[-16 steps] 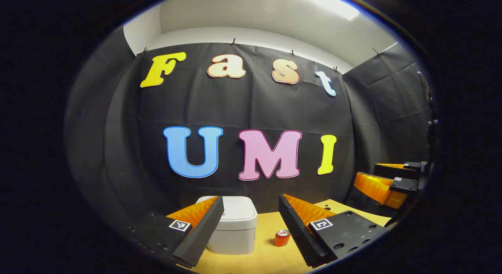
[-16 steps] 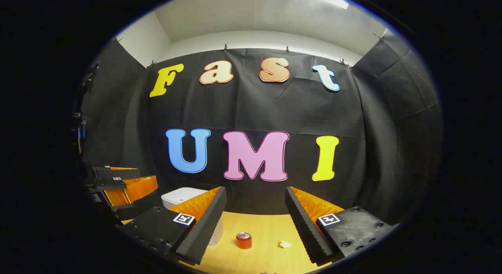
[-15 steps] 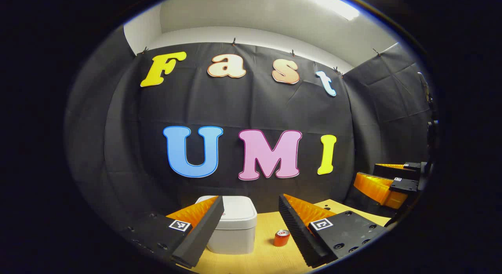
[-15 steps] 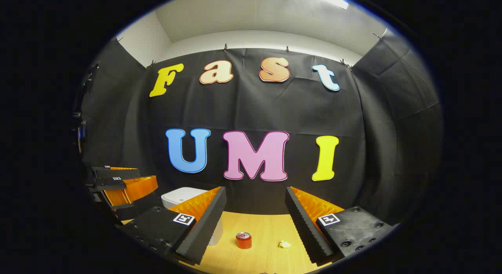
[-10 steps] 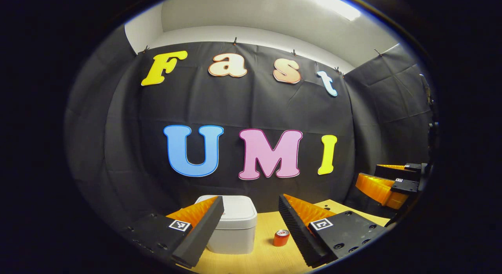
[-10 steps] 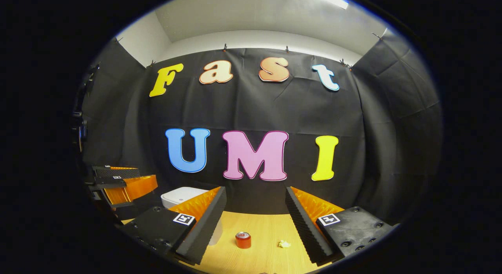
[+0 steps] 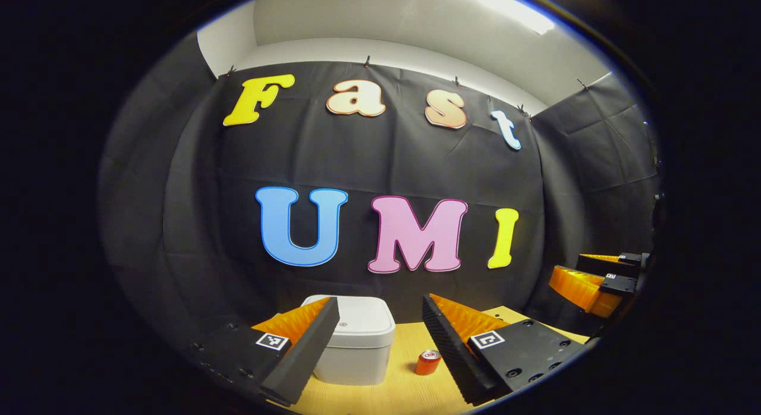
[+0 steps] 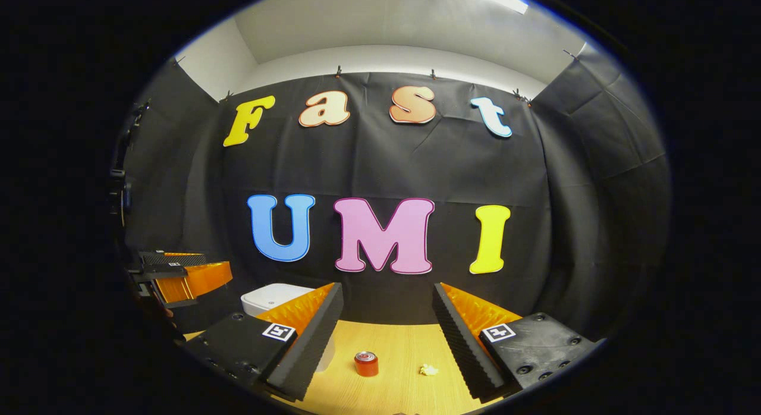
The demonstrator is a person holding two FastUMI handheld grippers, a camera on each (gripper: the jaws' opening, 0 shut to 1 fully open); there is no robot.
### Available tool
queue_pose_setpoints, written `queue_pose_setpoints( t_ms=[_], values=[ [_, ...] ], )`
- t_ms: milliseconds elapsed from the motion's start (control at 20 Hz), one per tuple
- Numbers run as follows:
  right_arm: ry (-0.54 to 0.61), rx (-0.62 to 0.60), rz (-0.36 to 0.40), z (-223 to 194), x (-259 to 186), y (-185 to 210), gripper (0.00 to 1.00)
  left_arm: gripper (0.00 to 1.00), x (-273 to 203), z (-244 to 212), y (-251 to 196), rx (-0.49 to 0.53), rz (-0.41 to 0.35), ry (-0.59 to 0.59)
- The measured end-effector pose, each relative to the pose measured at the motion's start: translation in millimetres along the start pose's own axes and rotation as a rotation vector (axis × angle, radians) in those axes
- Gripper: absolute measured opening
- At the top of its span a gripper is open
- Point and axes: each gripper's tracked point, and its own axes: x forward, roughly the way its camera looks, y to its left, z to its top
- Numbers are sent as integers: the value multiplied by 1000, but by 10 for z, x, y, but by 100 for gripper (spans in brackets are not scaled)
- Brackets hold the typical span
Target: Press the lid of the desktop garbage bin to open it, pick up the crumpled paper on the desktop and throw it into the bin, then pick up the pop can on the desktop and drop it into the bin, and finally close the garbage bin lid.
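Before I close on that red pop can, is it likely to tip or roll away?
The pop can stands upright on the wooden desktop, so a low sideways nudge may tip it. Tipped, its round body would probably roll. It looks small, likely light, and thin walls may dent.

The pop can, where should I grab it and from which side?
The can stands upright on the table, apart from the bin and the paper. Probably best to come in level from the front and close the fingers across its round side wall, mid-height.

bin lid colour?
White, same as the bin body; the lid sits shut. Clearest in the left gripper view.
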Motion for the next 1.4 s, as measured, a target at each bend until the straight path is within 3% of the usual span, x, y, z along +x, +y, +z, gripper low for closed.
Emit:
queue_pose_setpoints(
  t_ms=[550,800,1050,1200,1400],
  values=[
    [-17,-12,23,75,91,93,97,95,175,5,157,-25,30,8],
    [28,-14,43,-90,125,152,98,92,438,-2,259,-11,29,12],
    [136,-24,34,-476,101,62,98,72,861,-64,521,-18,37,56],
    [198,5,9,-676,76,-28,98,65,1139,-173,627,-2,32,84],
    [282,18,-31,-947,39,-191,98,39,1472,-412,768,14,50,124]
  ],
)
